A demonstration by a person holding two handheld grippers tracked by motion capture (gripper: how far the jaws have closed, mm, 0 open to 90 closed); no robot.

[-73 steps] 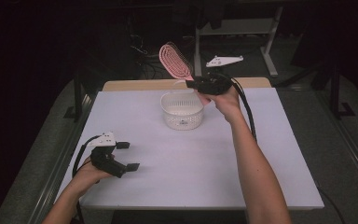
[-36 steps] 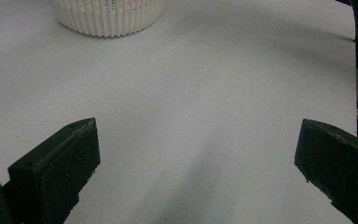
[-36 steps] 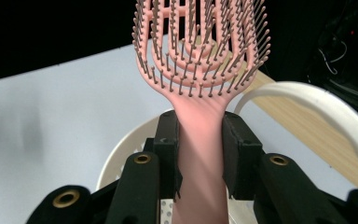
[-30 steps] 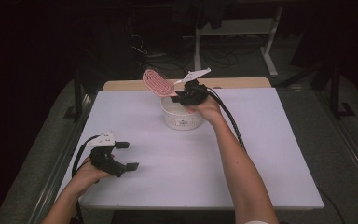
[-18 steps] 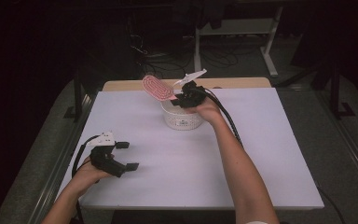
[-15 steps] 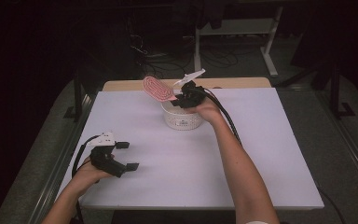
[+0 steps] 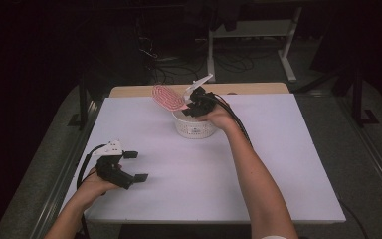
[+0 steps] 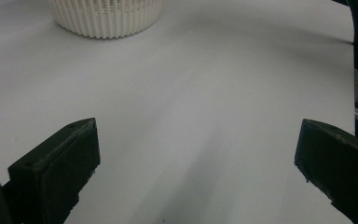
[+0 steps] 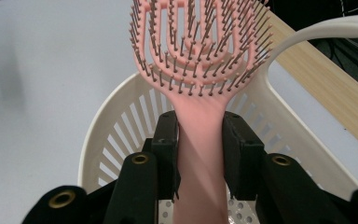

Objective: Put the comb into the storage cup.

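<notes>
My right gripper (image 7: 189, 105) is over a white slatted basket (image 7: 194, 130) at the far middle of the table, shut on the handle of a pink hairbrush (image 7: 168, 97). In the right gripper view the brush (image 9: 200, 56) points away with its bristles up. Both pads of the right gripper (image 9: 199, 128) touch the handle above the basket (image 9: 116, 121); its jaws have just been opening slightly. My left gripper (image 7: 137, 166) rests on the table near the front left. It stands open (image 8: 196, 154) with nothing between its fingers, facing the basket (image 8: 105, 18).
The white table top (image 7: 278, 164) has a wooden strip (image 7: 248, 88) along its far edge. The basket's raised handle (image 9: 317, 32) arcs to the right of the brush. Beyond the table lie a dark floor with cables and a metal stand (image 7: 288, 64).
My right gripper has moved left over the basket and tipped the brush from upright to leaning left. In the last second it barely shifted. The left gripper has kept still.
</notes>
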